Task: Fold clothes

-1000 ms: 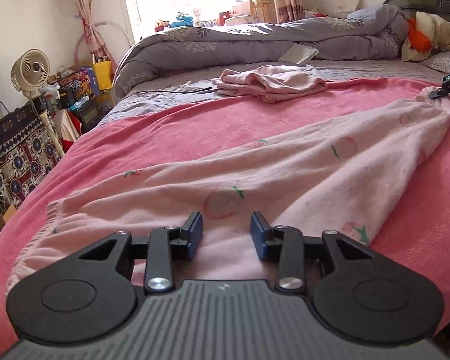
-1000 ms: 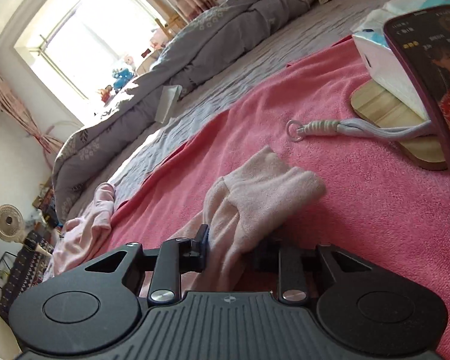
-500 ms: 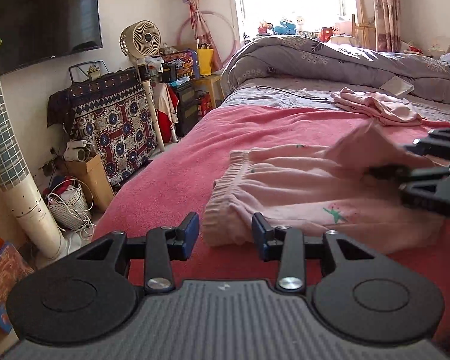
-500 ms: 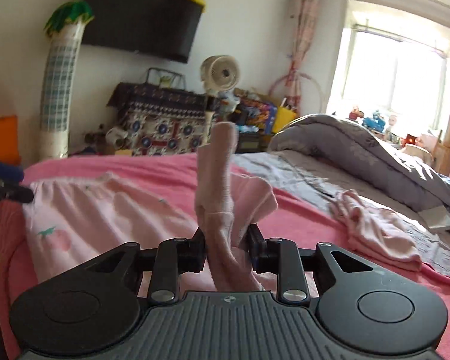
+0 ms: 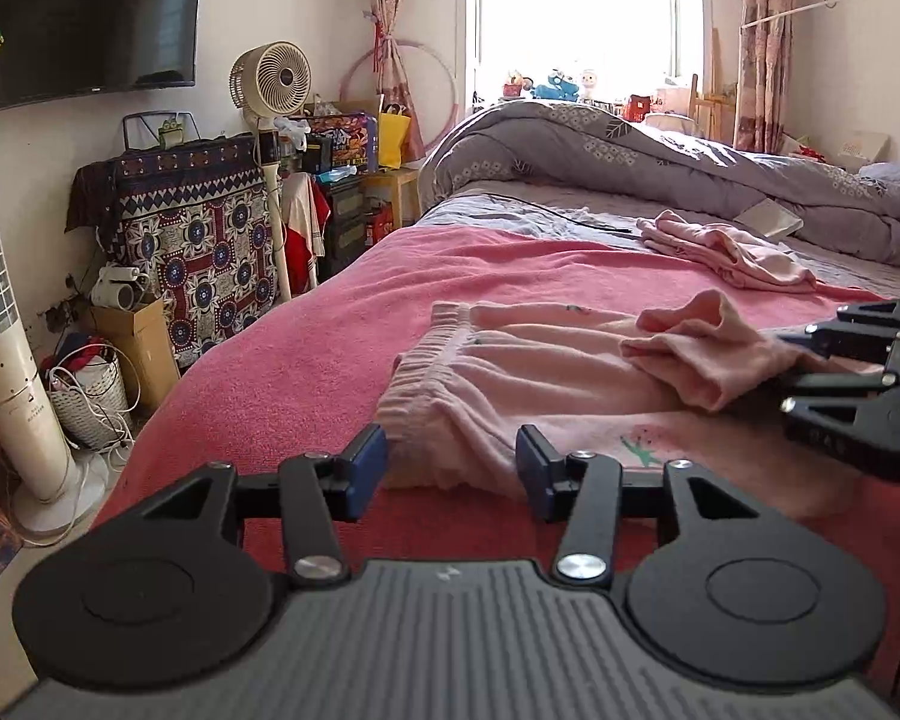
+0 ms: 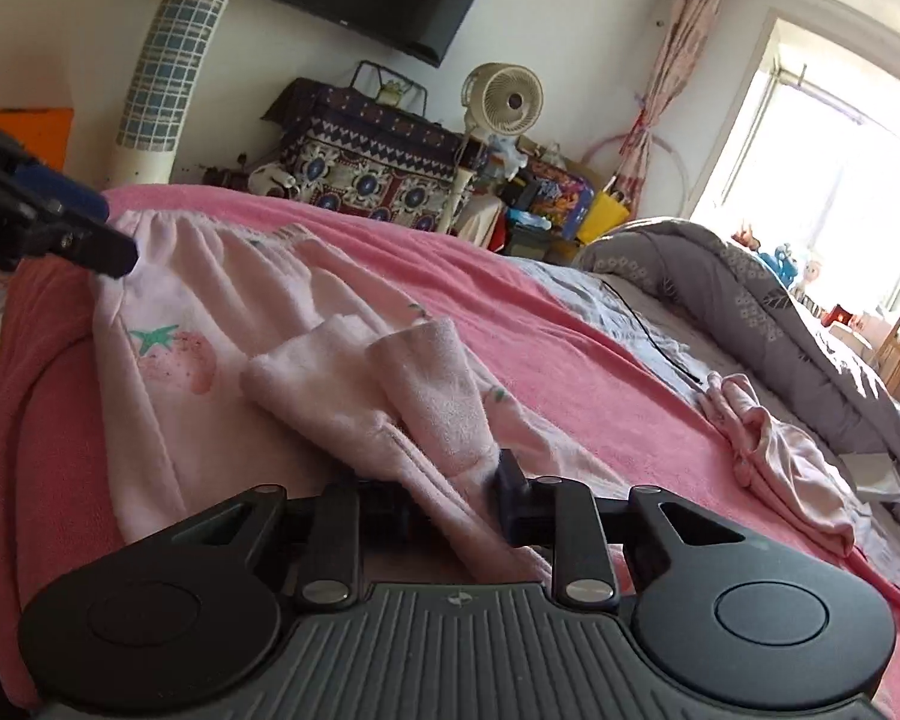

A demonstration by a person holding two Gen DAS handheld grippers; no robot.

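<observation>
The right gripper is closing, its jaws clamped on the folded-over legs of the pink trousers. The left gripper is opening, its jaws apart at the trousers' waistband, pressing on nothing. The trousers lie on the pink blanket near the bed's foot; another pink garment lies crumpled farther up, below the grey duvet.
</observation>
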